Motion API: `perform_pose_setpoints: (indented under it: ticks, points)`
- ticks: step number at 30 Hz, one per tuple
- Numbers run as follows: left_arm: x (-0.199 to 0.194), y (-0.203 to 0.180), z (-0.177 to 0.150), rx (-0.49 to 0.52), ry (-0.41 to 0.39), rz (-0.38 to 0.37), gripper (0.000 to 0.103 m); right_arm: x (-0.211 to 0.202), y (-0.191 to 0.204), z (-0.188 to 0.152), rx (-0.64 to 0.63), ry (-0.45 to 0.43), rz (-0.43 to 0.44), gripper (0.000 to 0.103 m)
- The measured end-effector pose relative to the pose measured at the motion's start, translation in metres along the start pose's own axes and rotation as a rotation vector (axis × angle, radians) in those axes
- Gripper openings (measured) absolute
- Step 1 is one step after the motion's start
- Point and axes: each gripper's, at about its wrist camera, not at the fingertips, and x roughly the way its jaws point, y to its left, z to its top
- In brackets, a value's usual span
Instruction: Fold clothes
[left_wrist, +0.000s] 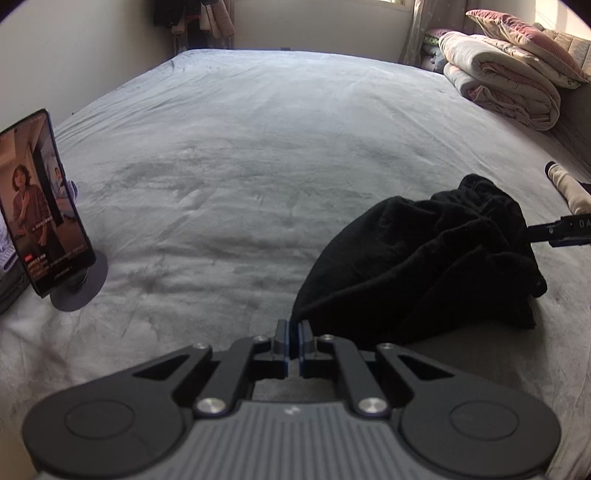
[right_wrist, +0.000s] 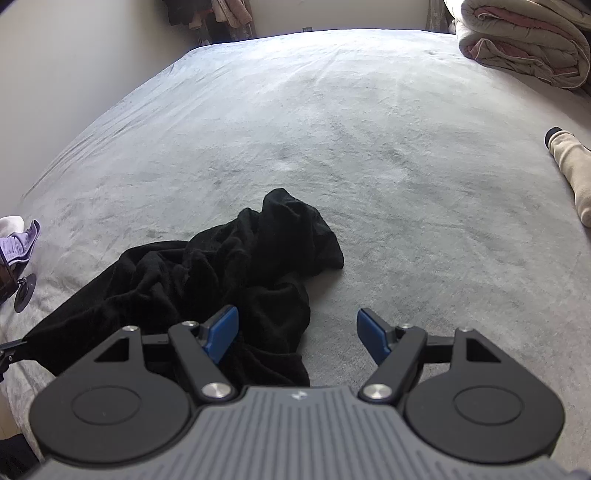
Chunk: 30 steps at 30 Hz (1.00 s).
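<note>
The black garment (right_wrist: 221, 273) lies crumpled, one corner pinched by the left claw (left_wrist: 294, 339).

We see a grey bed (left_wrist: 258, 147) with a phone (left_wrist: 40, 203) propped upright on a round stand (left_wrist: 79, 284) near its left edge. Folded quilts (left_wrist: 506, 81) and a pink pillow (left_wrist: 524, 37) are stacked at the far right corner, and a beige sock (right_wrist: 572, 173) lies at the right.

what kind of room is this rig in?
Most likely a home bedroom. The work surface is a large bed with a grey sheet, folded quilts are stacked at its far right corner, and clothes hang by the far wall.
</note>
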Motion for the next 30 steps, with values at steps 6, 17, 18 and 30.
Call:
perform_pose_setpoints:
  ticks: [6,17,18,30]
  points:
    - [0.004,-0.014,0.001,0.028,0.028,-0.051,0.041,0.004,0.002,0.000,0.004,0.013,0.006,0.075]
    - [0.017,-0.063,0.013,0.064,0.051,-0.237,0.048,0.002,0.023,-0.001,-0.061,0.004,0.084,0.063]
    - [0.019,-0.067,0.013,0.073,0.055,-0.245,0.048,0.003,0.023,-0.002,-0.064,0.008,0.080,0.061]
    - [0.038,-0.090,0.013,0.110,0.094,-0.267,0.049,-0.025,-0.009,-0.003,-0.055,-0.064,-0.024,0.003]
